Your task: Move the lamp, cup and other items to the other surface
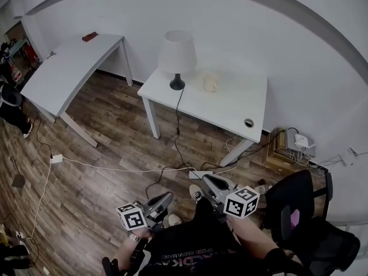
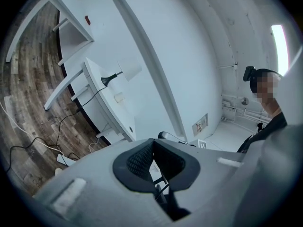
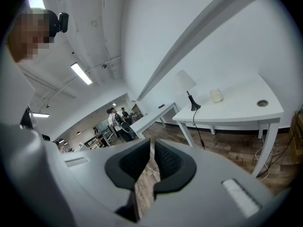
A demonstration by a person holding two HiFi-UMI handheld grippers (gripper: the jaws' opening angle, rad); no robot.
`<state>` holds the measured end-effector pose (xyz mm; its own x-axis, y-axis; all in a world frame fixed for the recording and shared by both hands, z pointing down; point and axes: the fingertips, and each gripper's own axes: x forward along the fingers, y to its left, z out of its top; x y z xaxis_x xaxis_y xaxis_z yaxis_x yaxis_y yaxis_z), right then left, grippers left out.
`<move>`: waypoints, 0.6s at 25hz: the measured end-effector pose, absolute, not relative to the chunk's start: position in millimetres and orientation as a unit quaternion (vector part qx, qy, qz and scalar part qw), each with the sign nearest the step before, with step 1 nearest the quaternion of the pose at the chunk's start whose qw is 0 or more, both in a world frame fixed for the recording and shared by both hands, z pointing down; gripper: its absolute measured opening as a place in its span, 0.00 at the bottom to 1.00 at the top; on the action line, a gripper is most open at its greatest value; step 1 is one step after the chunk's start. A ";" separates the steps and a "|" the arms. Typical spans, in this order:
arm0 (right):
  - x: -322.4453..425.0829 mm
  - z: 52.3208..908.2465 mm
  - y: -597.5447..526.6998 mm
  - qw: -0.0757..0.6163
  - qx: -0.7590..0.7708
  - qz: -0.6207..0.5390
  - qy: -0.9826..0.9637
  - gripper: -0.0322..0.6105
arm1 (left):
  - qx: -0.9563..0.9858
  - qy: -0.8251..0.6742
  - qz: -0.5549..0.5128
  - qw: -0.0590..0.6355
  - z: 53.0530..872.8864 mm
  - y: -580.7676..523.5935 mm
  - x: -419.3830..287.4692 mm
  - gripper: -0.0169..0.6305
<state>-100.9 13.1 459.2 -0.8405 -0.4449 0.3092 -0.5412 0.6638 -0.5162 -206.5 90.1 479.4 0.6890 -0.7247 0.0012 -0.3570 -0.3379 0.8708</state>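
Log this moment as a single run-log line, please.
white-shaded black-based lamp, cream cup: on white table | left gripper: shut, empty | right gripper: ajar, empty

Floor (image 1: pixel 115 148) of dark, matt wood planks; counter (image 1: pixel 230 105) smooth white — lamp (image 1: pixel 176 53) shade cloth-like, base glossy black. Right tongs (image 3: pixel 152 143) — matt grey plastic, ribbed black pads (image 3: pixel 167 163).

Dark item (image 1: pixel 89 37) on far table (image 1: pixel 69 68), unidentifiable
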 end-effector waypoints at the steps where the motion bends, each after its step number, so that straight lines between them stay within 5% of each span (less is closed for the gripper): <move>1: -99.6 458.0 3.3 0.078 0.273 0.304 -0.909 0.10 | 0.790 -0.349 -0.203 0.462 479.3 87.0 -210.4 0.02; 15: -77.8 450.2 -155.1 0.112 0.295 0.252 -0.915 0.14 | 0.750 -0.424 -0.237 0.448 478.9 30.0 -223.9 0.02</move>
<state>-77.8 -155.1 450.2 -0.8004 -0.4837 0.3540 -0.5967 0.6987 -0.3947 -223.9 30.0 478.9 0.5275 -0.8492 0.0249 -0.4247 -0.2382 0.8735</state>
